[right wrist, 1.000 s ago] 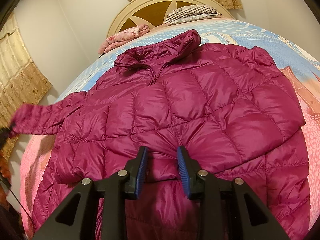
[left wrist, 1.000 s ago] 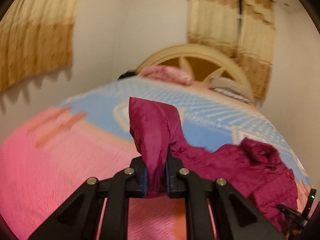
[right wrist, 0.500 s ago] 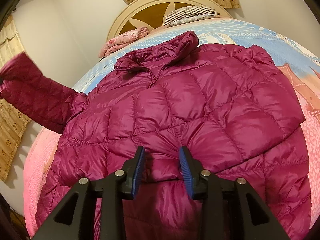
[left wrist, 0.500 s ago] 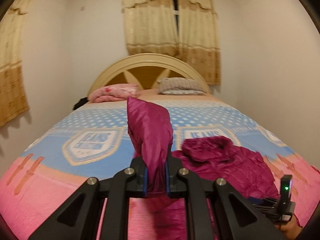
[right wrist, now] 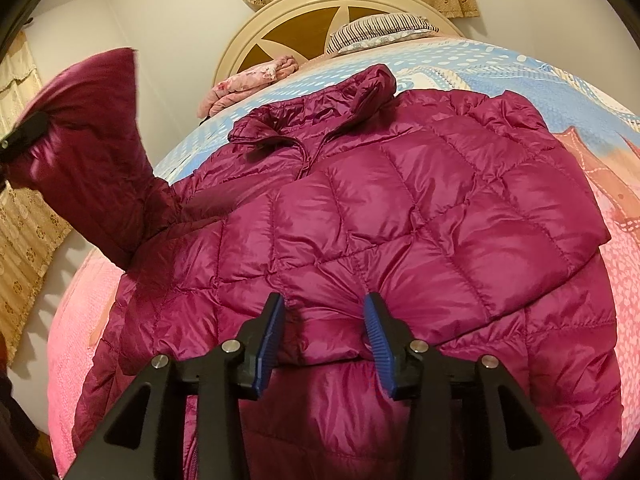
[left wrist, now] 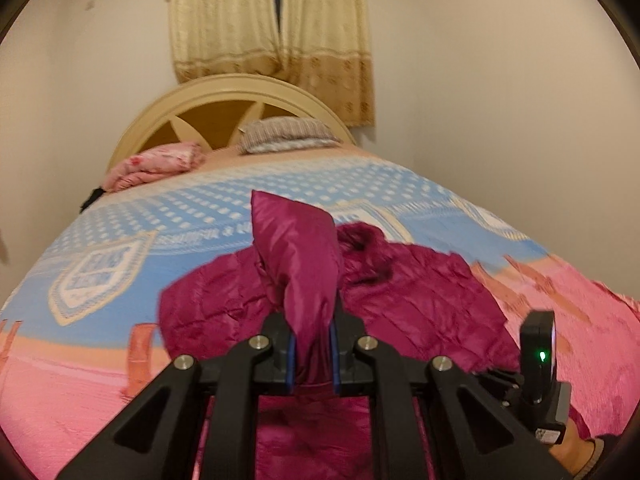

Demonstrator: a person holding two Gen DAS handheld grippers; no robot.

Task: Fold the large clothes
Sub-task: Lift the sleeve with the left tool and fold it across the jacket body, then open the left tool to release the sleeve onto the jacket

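Observation:
A magenta quilted puffer jacket (right wrist: 400, 216) lies front-up on the bed, collar toward the headboard; it also shows in the left wrist view (left wrist: 420, 296). My left gripper (left wrist: 313, 354) is shut on the jacket's sleeve (left wrist: 300, 264), whose cuff stands up above the fingers. In the right wrist view that sleeve (right wrist: 92, 148) is lifted at the left, above the jacket's body. My right gripper (right wrist: 324, 340) is open, its blue pads either side of a fold of the jacket's lower front, pressing down on it. The other sleeve lies folded across the chest.
The bed has a blue and pink patterned cover (left wrist: 200, 216). A folded pink blanket (left wrist: 156, 164) and a striped pillow (left wrist: 288, 134) lie at the cream headboard (left wrist: 224, 92). Curtains (left wrist: 272, 20) hang behind. The right gripper's body (left wrist: 540, 368) shows at lower right.
My left gripper has swung the sleeve up and toward the jacket's middle. The right gripper has stayed in place, open on the lower front.

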